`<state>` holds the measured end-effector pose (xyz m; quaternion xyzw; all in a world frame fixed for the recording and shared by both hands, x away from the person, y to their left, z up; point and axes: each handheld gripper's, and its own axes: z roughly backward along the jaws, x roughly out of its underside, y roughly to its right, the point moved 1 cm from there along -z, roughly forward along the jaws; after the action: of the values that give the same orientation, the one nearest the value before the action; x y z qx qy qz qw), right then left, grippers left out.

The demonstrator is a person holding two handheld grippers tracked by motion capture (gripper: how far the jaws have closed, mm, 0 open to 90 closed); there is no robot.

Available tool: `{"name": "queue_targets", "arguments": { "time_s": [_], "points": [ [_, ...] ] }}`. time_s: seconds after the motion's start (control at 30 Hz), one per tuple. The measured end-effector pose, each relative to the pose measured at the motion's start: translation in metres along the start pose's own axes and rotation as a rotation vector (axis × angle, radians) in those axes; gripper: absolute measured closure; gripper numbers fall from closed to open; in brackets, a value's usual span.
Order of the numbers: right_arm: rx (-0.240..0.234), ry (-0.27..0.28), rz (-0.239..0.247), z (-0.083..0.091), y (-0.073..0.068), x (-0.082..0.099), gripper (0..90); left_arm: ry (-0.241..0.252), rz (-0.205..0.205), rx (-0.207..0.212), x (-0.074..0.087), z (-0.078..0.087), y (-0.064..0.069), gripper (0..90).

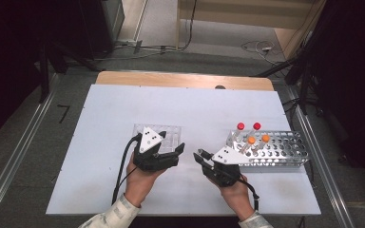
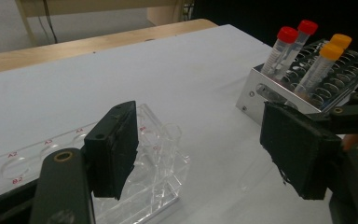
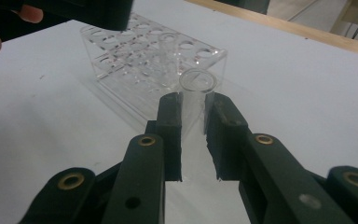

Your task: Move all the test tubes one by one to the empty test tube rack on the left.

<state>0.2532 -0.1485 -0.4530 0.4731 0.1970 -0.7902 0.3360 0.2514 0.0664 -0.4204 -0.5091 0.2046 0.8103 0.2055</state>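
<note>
Your right hand-held gripper clamps clear tube nr tabletop front edge; left hand-held gripper wide, empty, by acrylic rack.

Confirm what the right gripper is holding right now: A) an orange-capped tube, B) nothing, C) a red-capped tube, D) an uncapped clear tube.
D: in the right gripper view the right gripper has its jaws closed on an uncapped clear tube, open mouth up, near the clear acrylic rack.

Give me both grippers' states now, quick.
Left gripper: open, nothing between its jaws, beside the clear rack.
Right gripper: shut on a clear open-topped tube.
</note>
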Motion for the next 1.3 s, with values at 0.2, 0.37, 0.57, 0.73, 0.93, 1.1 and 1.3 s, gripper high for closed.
{"name": "queue_targets", "arguments": {
  "time_s": [0.2, 0.37, 0.57, 0.73, 0.93, 1.1, 1.3],
  "points": [
    [-0.023, -0.019, 0.016, -0.012, -0.011, -0.003, 73.1, -0.008, -0.021, 0.037, 0.001, -0.002, 0.009, 32.7],
    [-0.036, -0.014, 0.020, -0.018, -0.016, -0.007, 73.1, -0.025, -0.028, 0.119, 0.002, -0.003, 0.015, 49.2],
    [-0.039, -0.004, 0.042, -0.024, -0.023, -0.012, 73.1, -0.049, -0.022, 0.151, 0.003, -0.005, 0.016, 64.0],
    [-0.039, 0.003, 0.048, -0.024, -0.025, -0.014, 73.1, -0.058, -0.007, 0.148, 0.003, -0.005, 0.012, 70.6],
    [-0.036, 0.007, 0.054, -0.024, -0.025, -0.014, 73.1, -0.071, -0.004, 0.142, 0.004, -0.006, 0.011, 70.6],
    [-0.035, 0.006, 0.056, -0.024, -0.027, -0.015, 73.1, -0.073, -0.008, 0.136, 0.004, -0.006, 0.011, 73.9],
    [-0.043, 0.008, 0.061, -0.024, -0.027, -0.015, 71.6, -0.073, -0.005, 0.138, 0.003, -0.005, 0.008, 76.6]
  ]
}}
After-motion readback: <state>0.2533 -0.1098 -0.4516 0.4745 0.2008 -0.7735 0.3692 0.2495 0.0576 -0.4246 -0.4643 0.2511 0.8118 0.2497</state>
